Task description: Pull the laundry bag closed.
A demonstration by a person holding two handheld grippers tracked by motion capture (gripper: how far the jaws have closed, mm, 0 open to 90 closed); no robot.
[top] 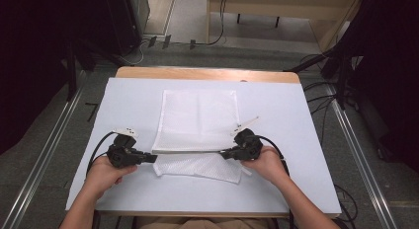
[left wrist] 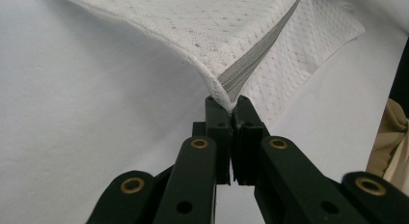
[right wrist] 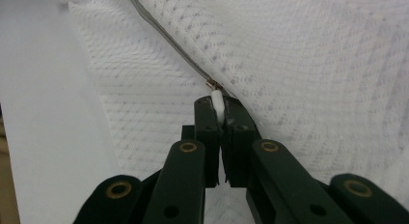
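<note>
The mesh bag (top: 197,121) looks light and floppy. The left tool (left wrist: 230,108) is clenched on its zip-end corner at nine o'clock; the right tool (right wrist: 219,108) is clenched on the white zip pull (right wrist: 217,99) at three.

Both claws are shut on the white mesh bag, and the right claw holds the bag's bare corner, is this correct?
Not quite: the right claw is shut on the white zipper pull of the mesh bag, as the right gripper view shows. The left claw grips a corner.

No legible txt, labels, brands or nos. anywhere on anything.
</note>
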